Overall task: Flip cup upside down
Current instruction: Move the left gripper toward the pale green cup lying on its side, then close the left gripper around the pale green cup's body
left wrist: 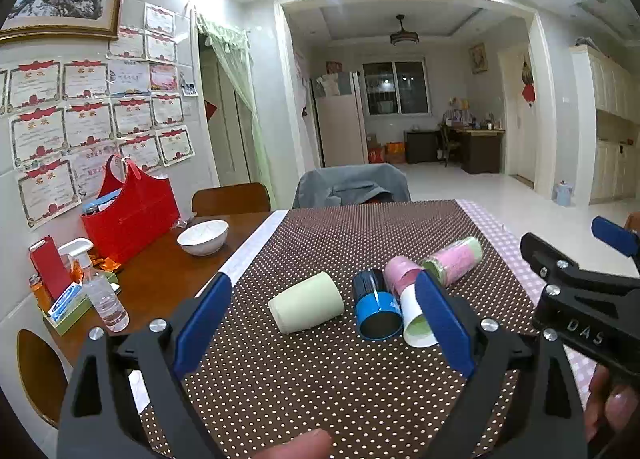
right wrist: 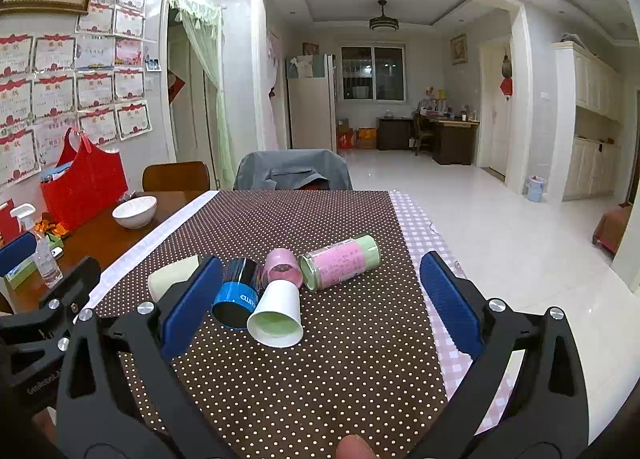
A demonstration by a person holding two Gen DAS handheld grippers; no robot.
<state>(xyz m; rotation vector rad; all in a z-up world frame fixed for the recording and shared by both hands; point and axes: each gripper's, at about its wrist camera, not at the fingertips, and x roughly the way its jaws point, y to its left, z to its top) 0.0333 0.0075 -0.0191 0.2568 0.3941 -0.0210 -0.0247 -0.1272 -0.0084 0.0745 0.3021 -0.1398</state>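
Observation:
Several cups lie on their sides on the dotted brown mat (left wrist: 320,379). A pale green cup (left wrist: 306,303) lies left, a blue and black cup (left wrist: 376,309) in the middle, a white paper cup (left wrist: 414,317) beside it, a small pink cup (left wrist: 400,271) behind, and a pink and green jar (left wrist: 454,261) at the right. My left gripper (left wrist: 324,323) is open and empty, just short of the cups. My right gripper (right wrist: 320,303) is open and empty, with the white paper cup (right wrist: 276,315) and blue cup (right wrist: 236,299) between its fingers' line of sight.
A white bowl (left wrist: 203,237), a red bag (left wrist: 128,215) and a spray bottle (left wrist: 102,291) stand on the wooden table at the left. A chair with a grey jacket (left wrist: 352,185) is at the far edge. A pink checked cloth (right wrist: 424,231) lies at the right.

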